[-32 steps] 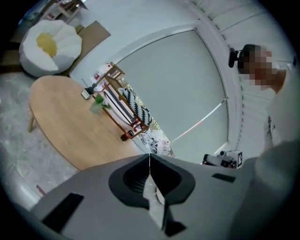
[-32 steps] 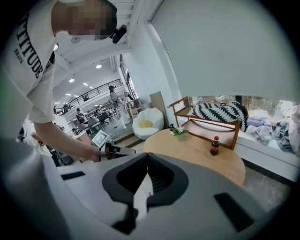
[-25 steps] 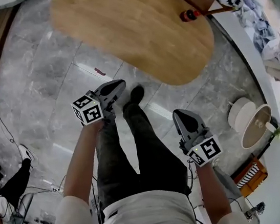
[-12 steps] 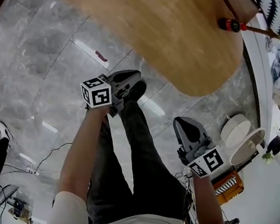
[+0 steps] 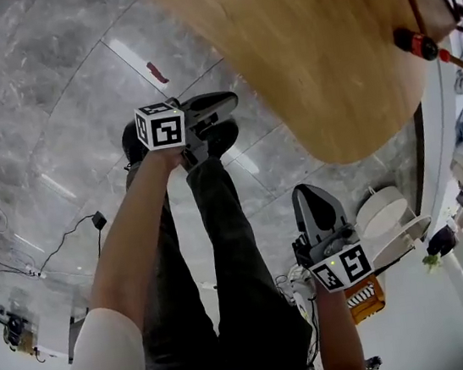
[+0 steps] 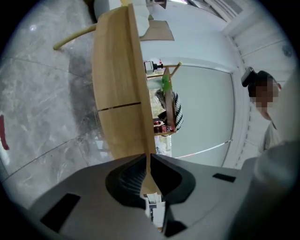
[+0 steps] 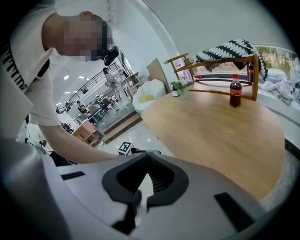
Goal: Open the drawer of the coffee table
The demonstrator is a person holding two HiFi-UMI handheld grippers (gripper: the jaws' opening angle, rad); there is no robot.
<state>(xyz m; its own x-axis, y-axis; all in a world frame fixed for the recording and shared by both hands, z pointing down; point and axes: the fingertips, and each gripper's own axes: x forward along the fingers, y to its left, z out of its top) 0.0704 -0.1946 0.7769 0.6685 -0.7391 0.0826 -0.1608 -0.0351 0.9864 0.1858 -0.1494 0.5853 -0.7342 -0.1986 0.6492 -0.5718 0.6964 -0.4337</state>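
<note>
Left gripper (image 5: 224, 102) has its jaws pressed together on nothing, just short of the coffee table (image 5: 306, 49). Right gripper (image 5: 309, 199) is likewise closed and empty. The step in hand is the approach. A seam (image 6: 119, 107) on the table's side likely marks the drawer - no handle shows - so the next move calls for finding an edge to hook and pull.

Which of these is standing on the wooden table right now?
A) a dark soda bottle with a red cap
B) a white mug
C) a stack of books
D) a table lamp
A: the right gripper view shows a dark bottle with a red cap and red label standing upright on the table.
</note>
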